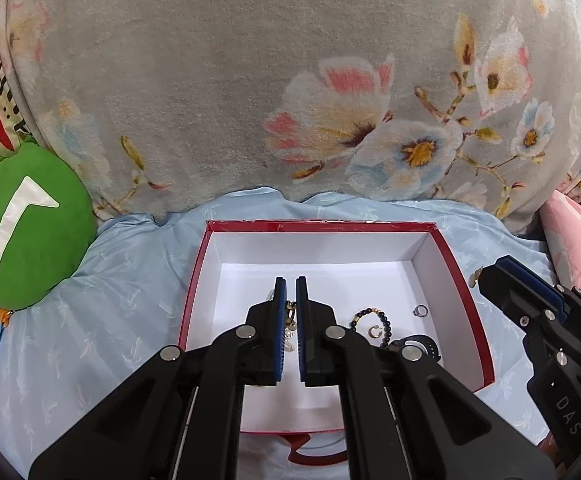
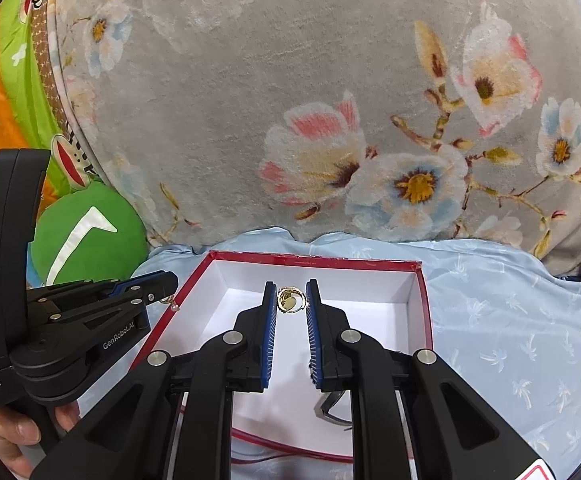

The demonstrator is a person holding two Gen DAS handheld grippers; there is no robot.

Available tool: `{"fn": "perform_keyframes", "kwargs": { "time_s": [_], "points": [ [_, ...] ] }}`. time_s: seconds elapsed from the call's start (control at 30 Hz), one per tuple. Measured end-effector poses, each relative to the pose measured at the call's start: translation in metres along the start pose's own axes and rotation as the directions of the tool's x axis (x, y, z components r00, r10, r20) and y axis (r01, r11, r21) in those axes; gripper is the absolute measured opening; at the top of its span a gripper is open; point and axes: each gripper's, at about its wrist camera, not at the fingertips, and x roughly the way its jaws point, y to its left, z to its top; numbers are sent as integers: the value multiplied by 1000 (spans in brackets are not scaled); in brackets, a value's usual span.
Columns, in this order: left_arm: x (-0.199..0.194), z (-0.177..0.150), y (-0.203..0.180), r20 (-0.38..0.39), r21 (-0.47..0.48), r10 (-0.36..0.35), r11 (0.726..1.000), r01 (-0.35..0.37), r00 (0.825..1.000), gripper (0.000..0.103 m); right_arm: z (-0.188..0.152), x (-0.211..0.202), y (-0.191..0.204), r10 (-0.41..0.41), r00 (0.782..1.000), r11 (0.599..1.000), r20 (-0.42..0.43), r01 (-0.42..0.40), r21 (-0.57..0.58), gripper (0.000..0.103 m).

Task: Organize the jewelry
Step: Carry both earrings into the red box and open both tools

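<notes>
My right gripper [image 2: 291, 299] pinches a gold earring [image 2: 289, 300] over the red box [image 2: 424, 300], left gripper [image 1: 290, 300] nipping a pearl earring [image 1: 290, 322] there too: tiny, light, slippery, so grip the hoops.

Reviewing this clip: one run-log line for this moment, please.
left gripper: shut on pearl earring | right gripper: shut on gold earring | both over box | bracelet, ring inside

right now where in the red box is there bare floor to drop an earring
Free: the white floor of the red box along its far wall and left side. Crowded: the near right, with the beaded bracelet, small ring and hoop.
</notes>
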Motion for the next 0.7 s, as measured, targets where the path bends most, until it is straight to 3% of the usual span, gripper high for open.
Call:
{"fn": "perform_keyframes", "kwargs": {
  "time_s": [0.7],
  "points": [
    [44,9,6,-34,-15,12,1000,-13,999,4,-5,49,-8,-5,999,1000,-50,6,10,13]
  ]
}}
